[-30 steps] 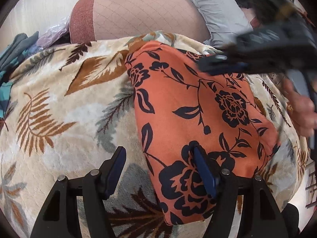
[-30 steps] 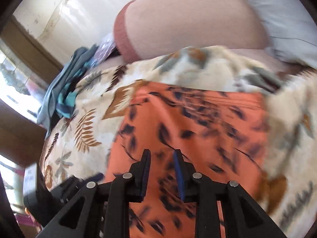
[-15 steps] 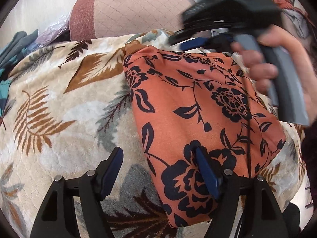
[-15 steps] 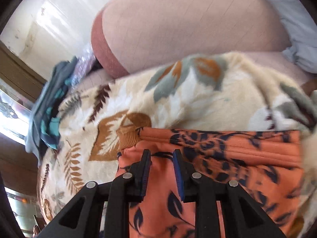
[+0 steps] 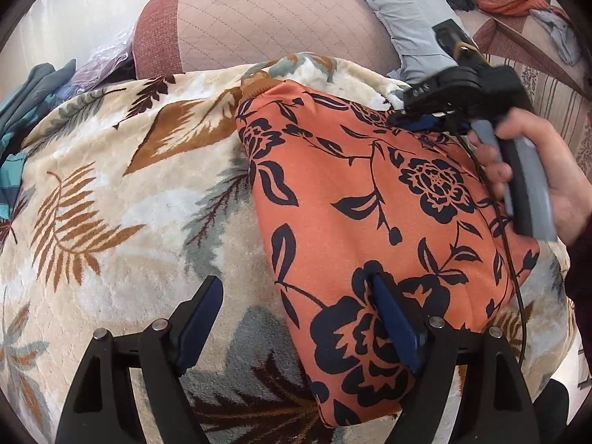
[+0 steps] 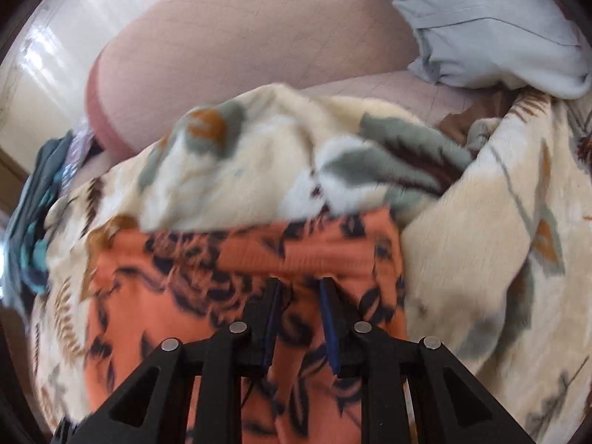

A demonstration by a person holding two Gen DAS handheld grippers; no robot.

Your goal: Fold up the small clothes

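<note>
Left gripper (image 5: 298, 318) sits wide open at the near end of the orange floral garment (image 5: 355, 199): one finger presses on the cloth, the other stands off its left edge over the leaf-print blanket (image 5: 111, 192), so nothing's pinched. Right gripper (image 6: 298, 318) is at the far end of the garment, by the waistband (image 6: 296, 244); its jaws are nearly shut w/ a narrow gap. Right wrist view is blurred, so you can't tell if any cloth is caught between them.

Garment lies flat on the blanket, long axis running away from you, already looking doubled lengthwise. Beyond its far end: quilted pink cushion (image 5: 259, 26) and a light blue cloth (image 5: 407, 11). Off to the garment's left, at the blanket's edge, a teal clothes pile (image 5: 22, 111).

Step in hand, as I read it: setting up the cross fold, far end to near end. Next you need a firm bite on the waistband w/ the right, both layers if poss. Keep the left pinning the near end so the cloth doesn't slide on the plush blanket, then bring the waistband over toward it, edges matched.
</note>
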